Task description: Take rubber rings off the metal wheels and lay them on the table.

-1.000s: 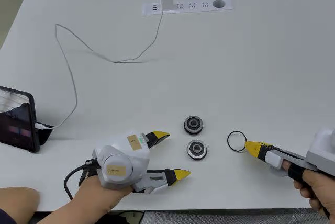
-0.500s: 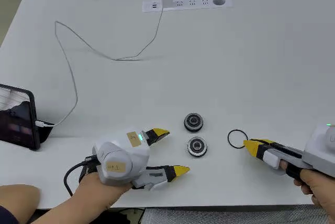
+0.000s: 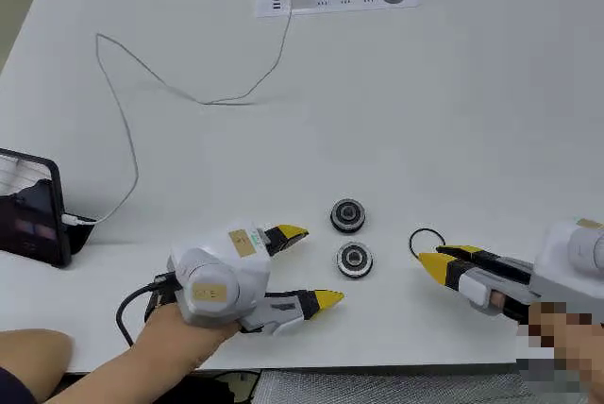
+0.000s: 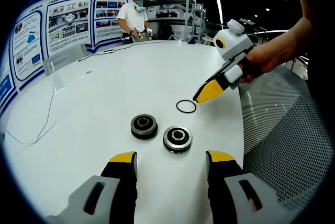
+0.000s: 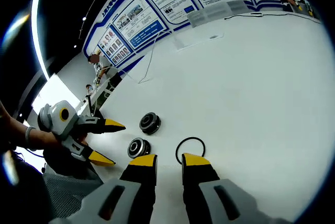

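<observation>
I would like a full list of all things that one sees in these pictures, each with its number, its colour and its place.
table: one, white, under everything.
power strip: one, white, at the far side of the table.
cable: one, thin and pale, running from the power strip to the phone.
phone: one, dark, at the table's left edge.
metal wheels: two, black with silvery hubs, close together between the grippers.
rubber ring: one, black, flat on the table at the right gripper's tips.
posters: several, blue and white, on the wall behind.
left gripper: one, grey with yellow tips, jaws wide open, facing the wheels.
right gripper: one, same colours, jaws slightly open.
hands: two, one holding each gripper.
</observation>
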